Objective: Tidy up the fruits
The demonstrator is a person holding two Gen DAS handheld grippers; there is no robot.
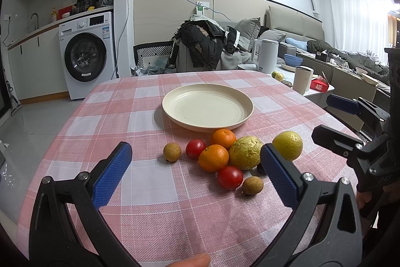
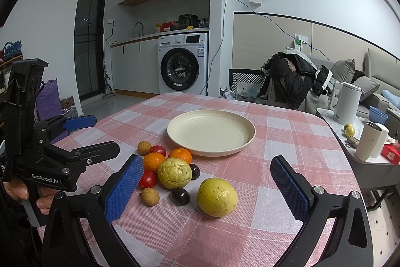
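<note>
An empty cream plate (image 1: 180, 114) (image 2: 185, 139) sits mid-table on the pink checked cloth. In front of it lies a cluster of fruit: two oranges (image 1: 213, 157) (image 2: 154, 161), two red tomatoes (image 1: 230, 177) (image 2: 148, 179), two brown longans (image 1: 172, 152) (image 2: 150, 196), a wrinkled yellow-green fruit (image 1: 245, 152) (image 2: 174, 173), a smooth yellow fruit (image 1: 287, 145) (image 2: 217, 197) and two dark plums (image 2: 180, 196). My left gripper (image 1: 197, 174) is open above the cluster's near side. My right gripper (image 2: 207, 188) is open, with the yellow fruit between its fingers. Each gripper shows in the other's view (image 1: 335, 121) (image 2: 95, 137).
A side table at the right holds a white kettle (image 2: 346, 105), a cup (image 2: 367, 140), blue bowls (image 2: 378, 114), two small fruits (image 2: 349, 129) and a red box (image 2: 391, 154). A chair draped in dark clothes (image 2: 292, 81) stands behind the table. A washing machine (image 2: 182, 64) is farther back.
</note>
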